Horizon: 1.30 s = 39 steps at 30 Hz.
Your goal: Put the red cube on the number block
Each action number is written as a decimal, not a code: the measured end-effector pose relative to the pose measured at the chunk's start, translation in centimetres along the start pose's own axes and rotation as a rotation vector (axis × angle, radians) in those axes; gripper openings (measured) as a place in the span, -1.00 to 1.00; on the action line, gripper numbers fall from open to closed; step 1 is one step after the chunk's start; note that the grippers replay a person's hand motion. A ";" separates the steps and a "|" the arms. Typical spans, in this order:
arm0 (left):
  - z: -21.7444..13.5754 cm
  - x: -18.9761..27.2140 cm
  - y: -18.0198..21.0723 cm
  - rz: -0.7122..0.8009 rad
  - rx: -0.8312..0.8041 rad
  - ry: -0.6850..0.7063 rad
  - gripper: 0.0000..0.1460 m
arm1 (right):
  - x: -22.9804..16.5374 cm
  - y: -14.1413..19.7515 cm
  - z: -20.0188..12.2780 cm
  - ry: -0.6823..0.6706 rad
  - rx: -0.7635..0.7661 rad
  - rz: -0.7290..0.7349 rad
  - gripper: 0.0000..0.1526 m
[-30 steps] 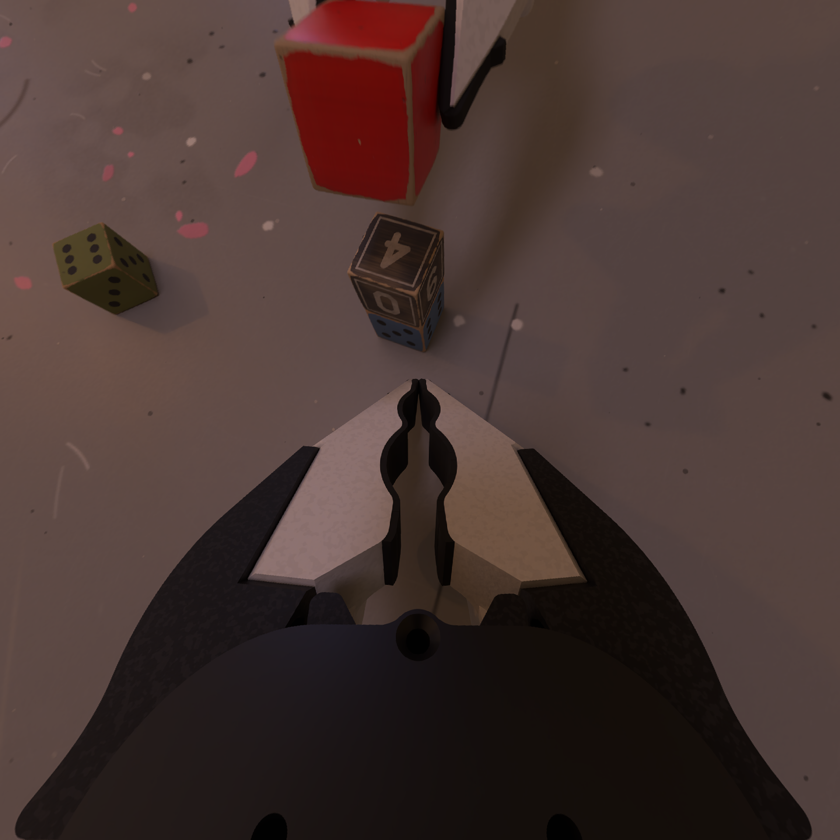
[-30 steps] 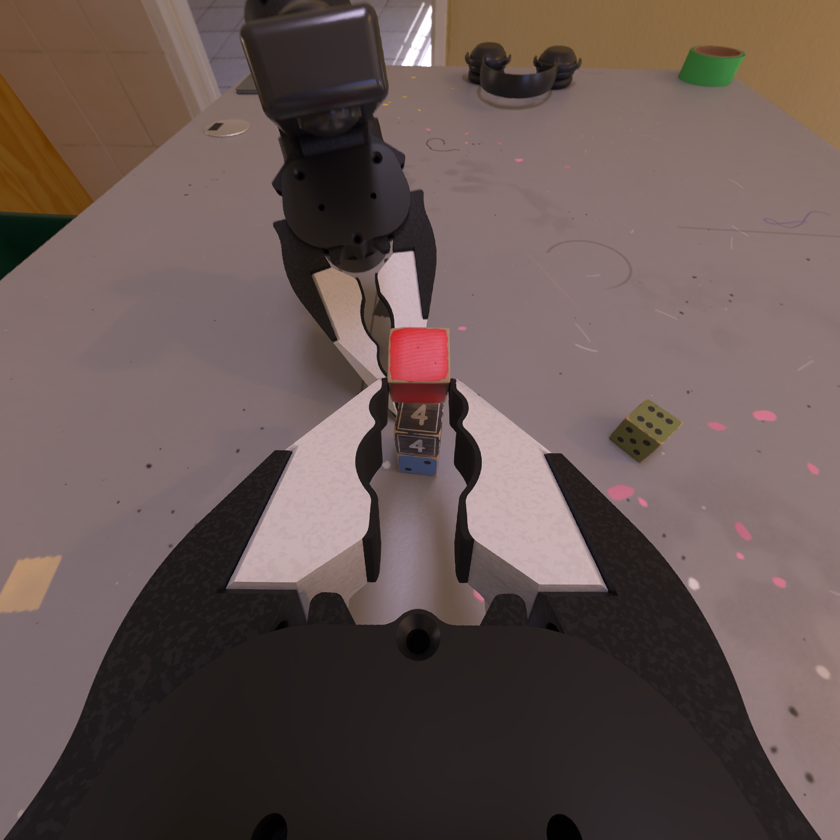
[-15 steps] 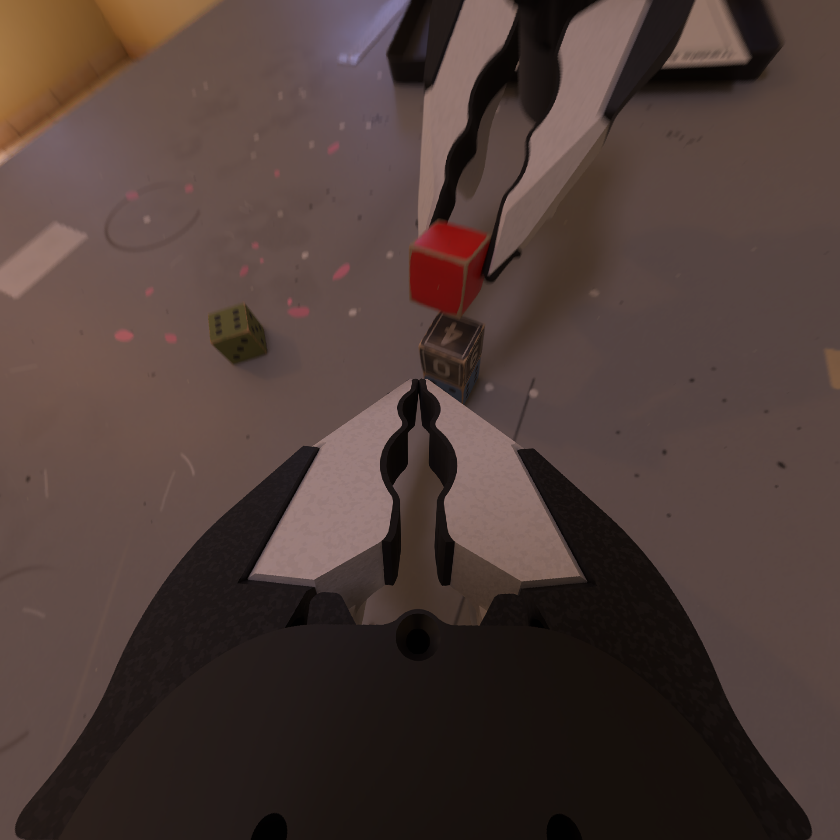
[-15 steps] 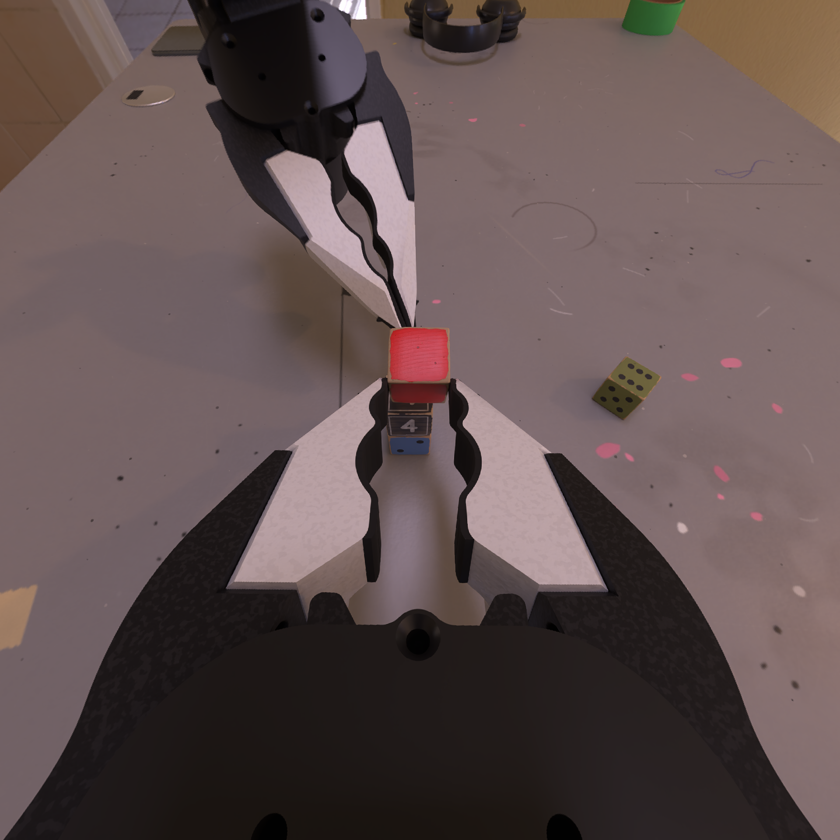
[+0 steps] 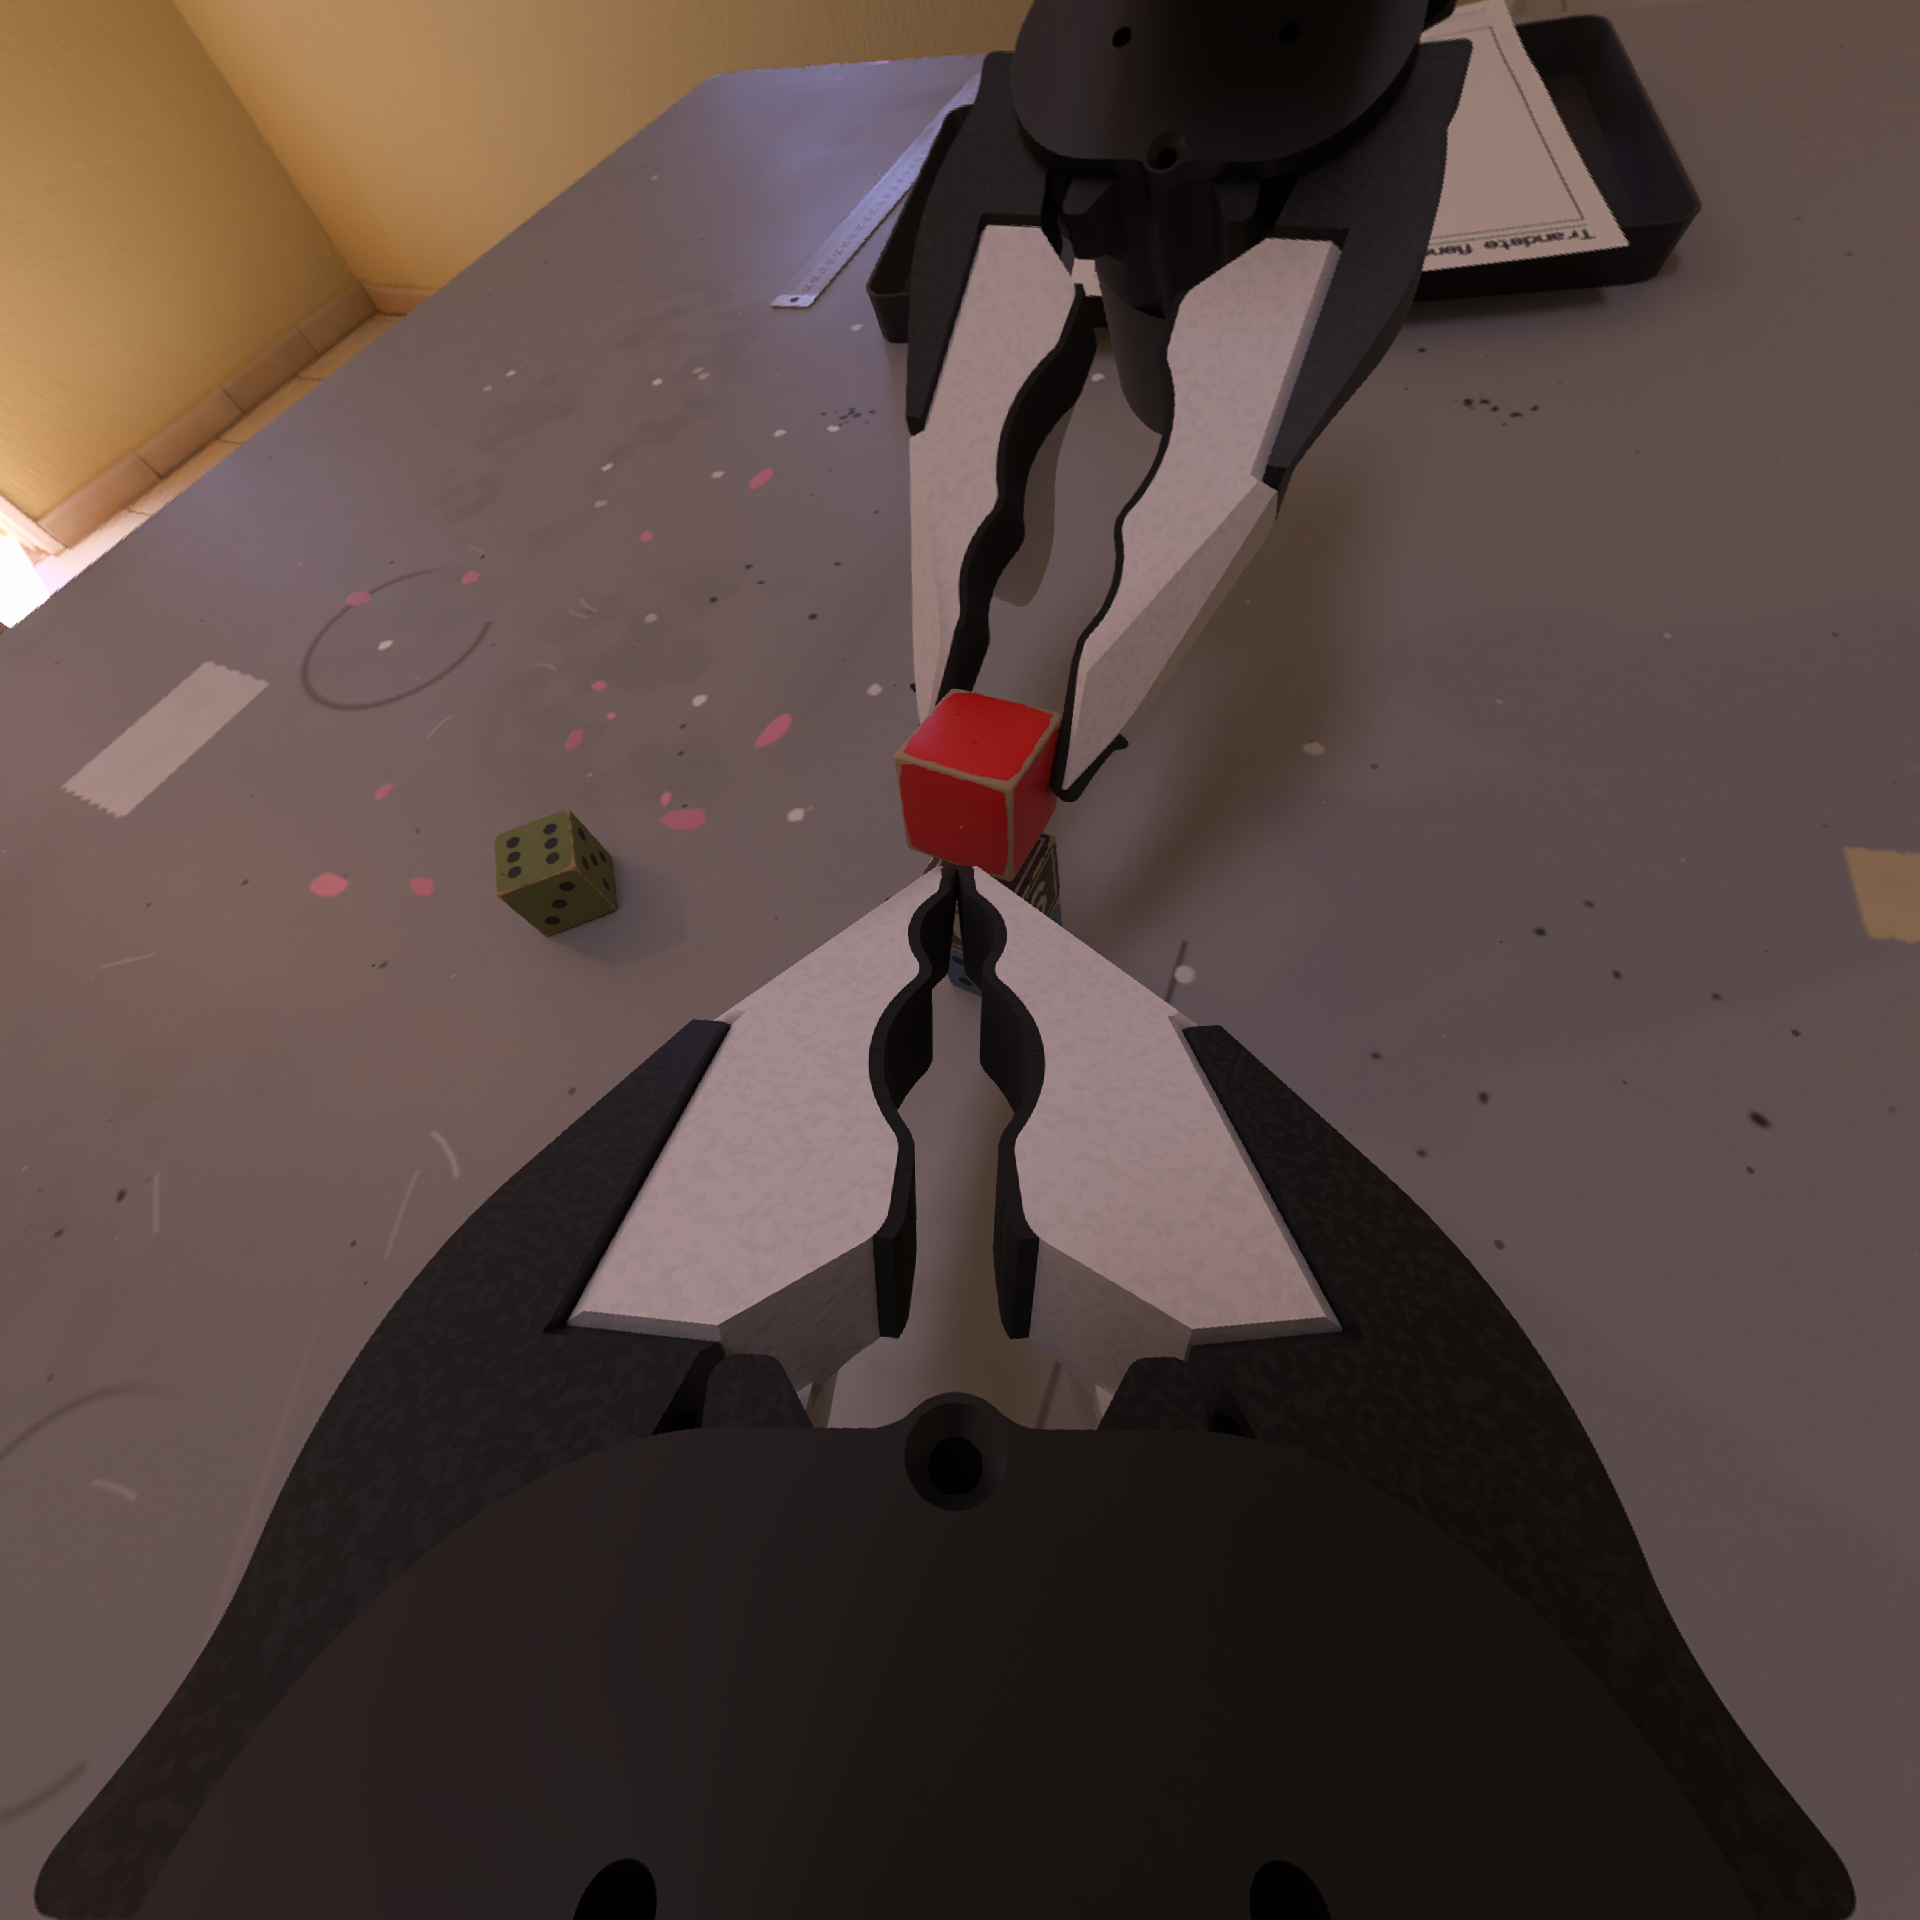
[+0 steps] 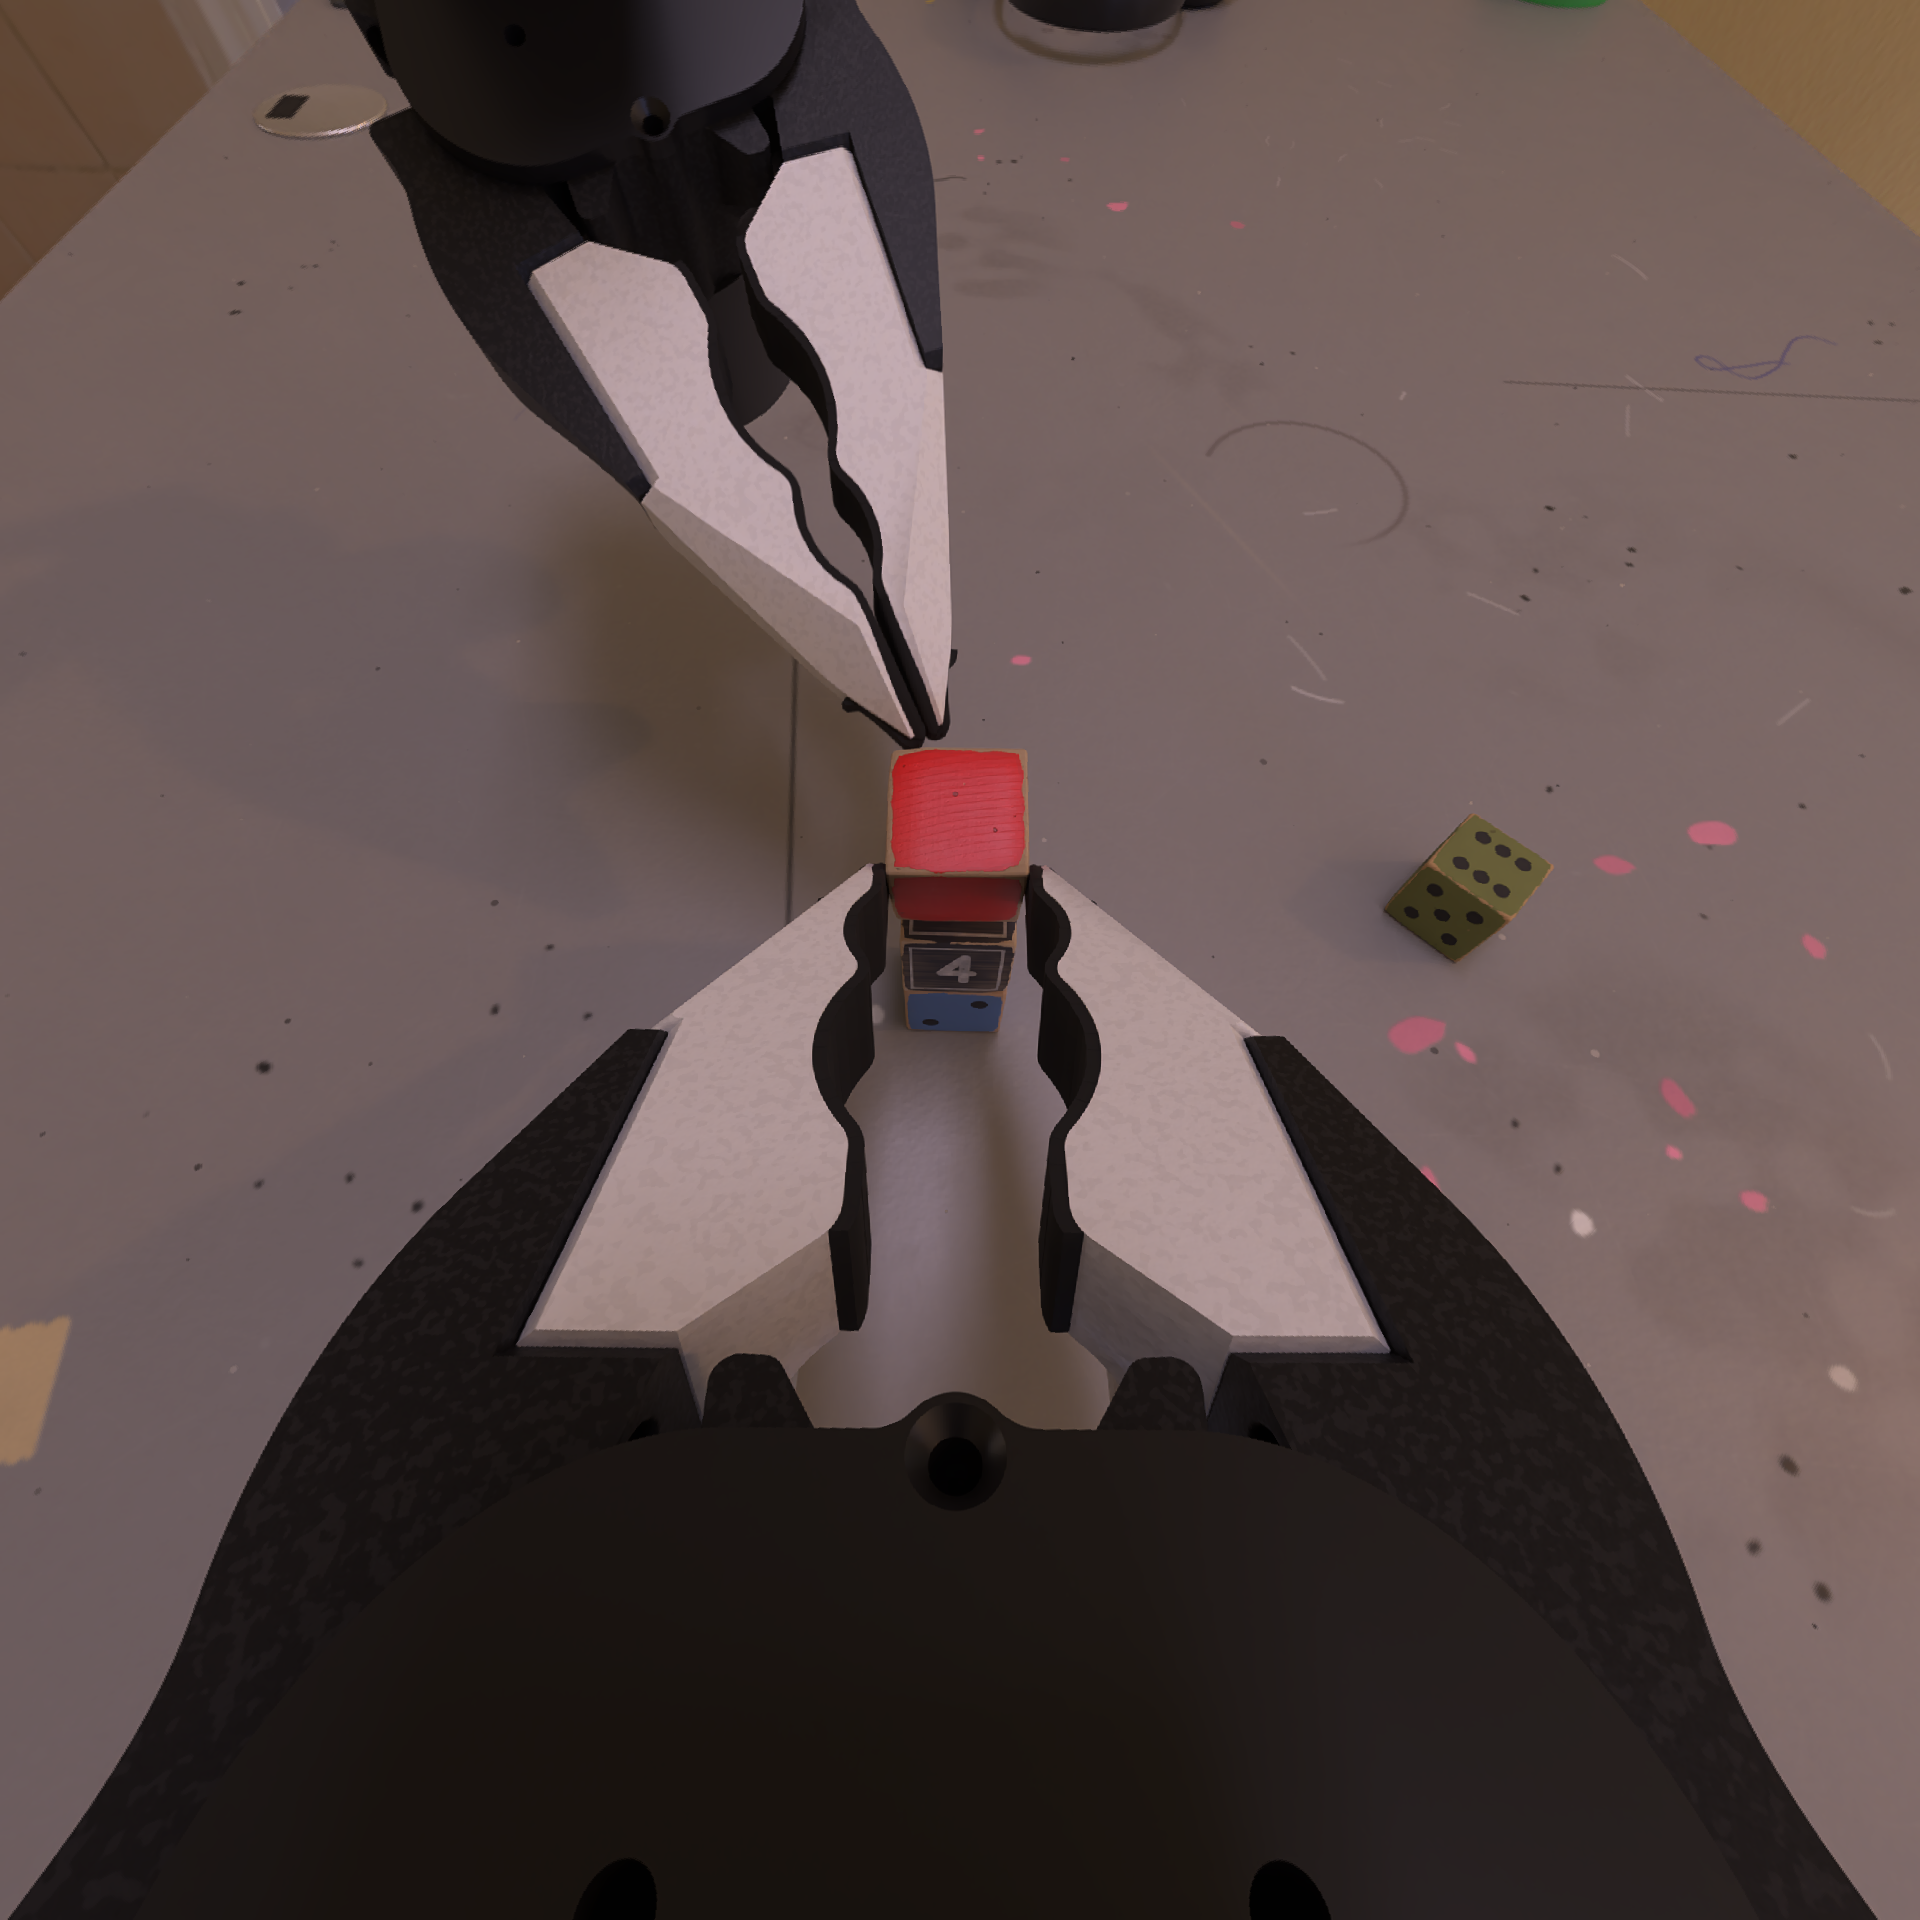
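The red cube (image 6: 958, 821) is held between my right gripper's (image 6: 958, 883) fingertips, straight over the dark number block (image 6: 956, 966). The number block stands on a blue die (image 6: 954, 1013) on the grey table (image 6: 416, 831). I cannot tell whether the cube touches the block. My left gripper (image 5: 951, 883) is shut and empty, with its tips just short of the stack on the far side from the right gripper. In the left wrist view the red cube (image 5: 977, 795) hides most of the number block (image 5: 1042, 883).
A green die (image 6: 1470, 883) lies alone to the right of the stack; it also shows in the left wrist view (image 5: 556, 873). A black tray (image 5: 1621, 208) with a sheet of paper and a ruler (image 5: 873, 218) lie behind the right gripper. A metal disc (image 6: 312, 109) is set in the table.
My left gripper, still shut, has risen and drawn back from the stack. My right gripper has brought the red cube lower over the number block.
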<state>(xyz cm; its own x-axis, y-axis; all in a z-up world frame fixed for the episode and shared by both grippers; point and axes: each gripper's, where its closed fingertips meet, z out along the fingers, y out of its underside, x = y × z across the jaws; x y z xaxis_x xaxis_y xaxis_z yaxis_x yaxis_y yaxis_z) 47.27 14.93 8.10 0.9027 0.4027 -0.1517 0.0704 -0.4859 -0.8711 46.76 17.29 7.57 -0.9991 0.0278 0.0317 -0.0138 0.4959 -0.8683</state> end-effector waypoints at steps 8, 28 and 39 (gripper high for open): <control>0.5 0.6 0.4 0.013 -0.025 0.021 -1.00 | 0.0 -0.1 -0.1 0.000 0.007 -0.003 -0.66; 0.7 1.1 0.6 0.059 -0.037 0.025 -1.00 | 0.1 -0.3 0.0 0.011 0.026 0.003 -0.66; 0.8 1.5 0.5 0.076 -0.042 0.029 -1.00 | 0.2 -0.4 0.1 0.011 0.032 0.010 -0.66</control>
<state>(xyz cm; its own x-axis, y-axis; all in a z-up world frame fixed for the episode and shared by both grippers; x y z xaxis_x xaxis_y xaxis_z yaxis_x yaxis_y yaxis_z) 48.29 15.87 7.07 0.9180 0.3409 -0.2026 0.0181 -0.5464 -0.8373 46.59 17.04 7.85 -0.9987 0.0425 0.0281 -0.0050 0.4676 -0.8839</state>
